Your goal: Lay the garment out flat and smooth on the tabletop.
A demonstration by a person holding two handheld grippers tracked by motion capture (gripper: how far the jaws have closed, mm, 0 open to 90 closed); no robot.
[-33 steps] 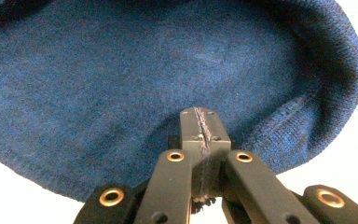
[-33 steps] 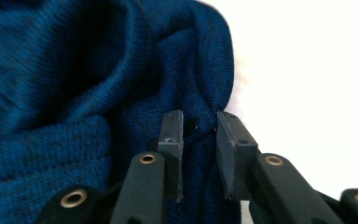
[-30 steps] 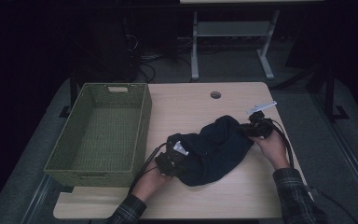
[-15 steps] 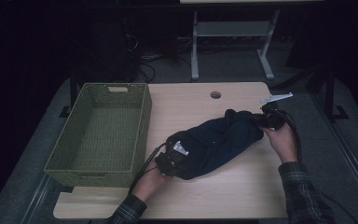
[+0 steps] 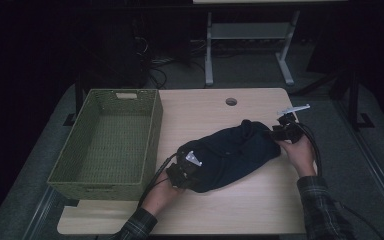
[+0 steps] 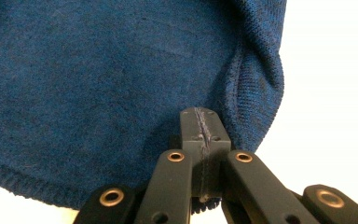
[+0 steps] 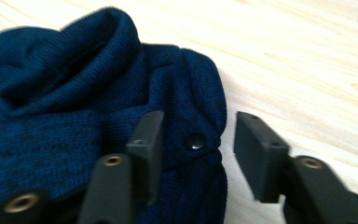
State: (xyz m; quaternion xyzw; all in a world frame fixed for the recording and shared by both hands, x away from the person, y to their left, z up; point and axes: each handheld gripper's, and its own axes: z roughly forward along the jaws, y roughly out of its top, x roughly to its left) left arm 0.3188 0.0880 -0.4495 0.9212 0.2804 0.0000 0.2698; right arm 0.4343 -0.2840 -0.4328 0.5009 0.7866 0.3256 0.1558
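A dark blue knit garment (image 5: 230,155) lies bunched across the middle of the wooden table (image 5: 200,107). My left gripper (image 5: 182,175) is at its near left end, shut on the ribbed hem (image 6: 200,121). At the far right end, my right gripper (image 5: 278,132) has just been opening its jaws. They stand apart around a fold of the garment (image 7: 74,107) that carries a small black snap (image 7: 196,140). The right pad is off the cloth.
A green woven basket (image 5: 97,190) stands empty on the table's left side, close to my left hand. A round cable hole (image 5: 231,101) is near the far edge. Bare wood lies in front of the garment and beyond it.
The right hand drew the garment's end out to the right, so the bundle lies longer across the table. Its jaws now stand apart. The left hand kept still.
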